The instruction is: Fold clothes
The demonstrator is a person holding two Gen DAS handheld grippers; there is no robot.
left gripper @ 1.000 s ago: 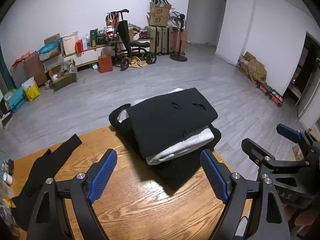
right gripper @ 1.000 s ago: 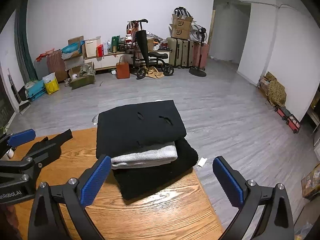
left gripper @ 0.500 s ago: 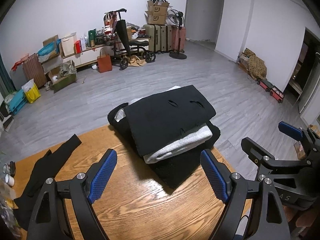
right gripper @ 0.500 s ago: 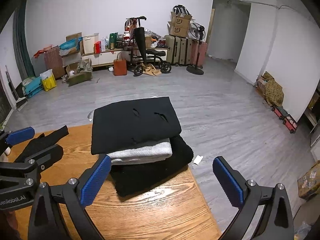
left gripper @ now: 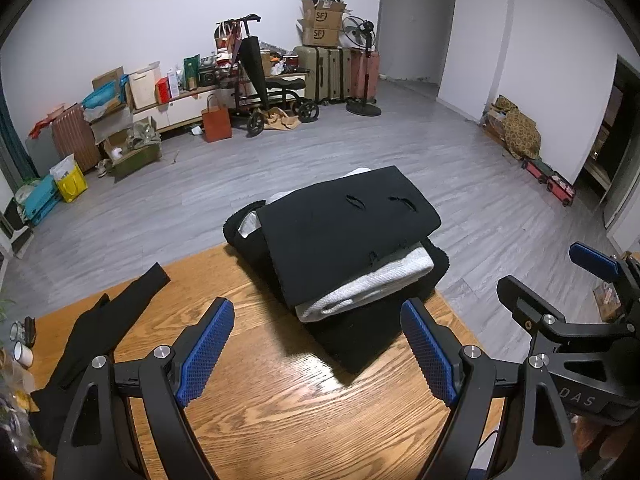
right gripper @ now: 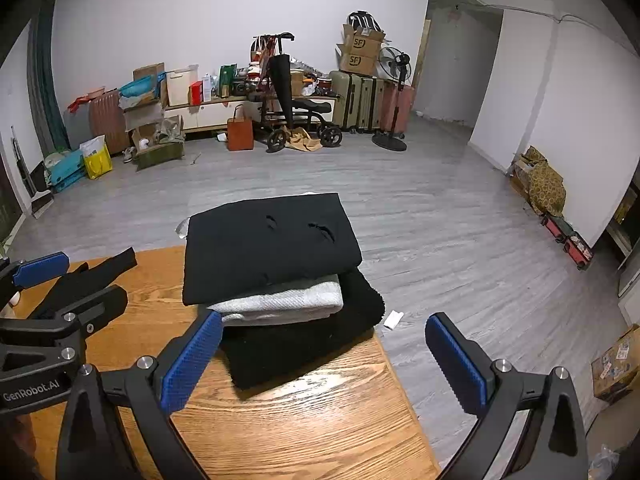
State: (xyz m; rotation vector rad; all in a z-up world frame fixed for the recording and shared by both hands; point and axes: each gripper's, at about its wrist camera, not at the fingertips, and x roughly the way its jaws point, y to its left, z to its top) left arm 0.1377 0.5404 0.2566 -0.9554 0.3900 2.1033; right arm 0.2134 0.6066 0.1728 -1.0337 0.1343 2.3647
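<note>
**Between garments: stack built, one black piece left to fold**

Both my grippers hang empty above the wooden table point(left gripper: 280, 408). My left gripper point(left gripper: 318, 354) has its blue pads spread wide with only bare tabletop between them, and my right gripper point(right gripper: 326, 360) is just as wide apart, its left pad in front of the stack's near edge but pressing on nothing. Neither holds any cloth.

The folded work sits at the far right corner of the table: a stack of clothes point(right gripper: 276, 280) with a thick black knit point(right gripper: 304, 344) at the bottom, a white textured garment point(right gripper: 288, 302) in the middle, and a flat black folded garment point(left gripper: 344, 236) with small slits on top. The bottom knit runs out to the table's far edge, and may overhang it slightly.

Well apart from the stack, at the left side of the table, lies an unfolded black garment point(left gripper: 108, 328), long and rumpled, one narrow end reaching toward the far edge. A couple of small cups point(left gripper: 22, 344) stand just beyond it at the table's left rim.

I judge that I am between pieces: the stack looks done, and the loose black garment is the next to fold. The next move calls for swinging both grippers left, lowering onto that cloth, pinching it at two separated points and drawing it onto the bare middle of the table to spread it flat. I should keep clear of the cups, and not nudge the stack toward the edge.
</note>
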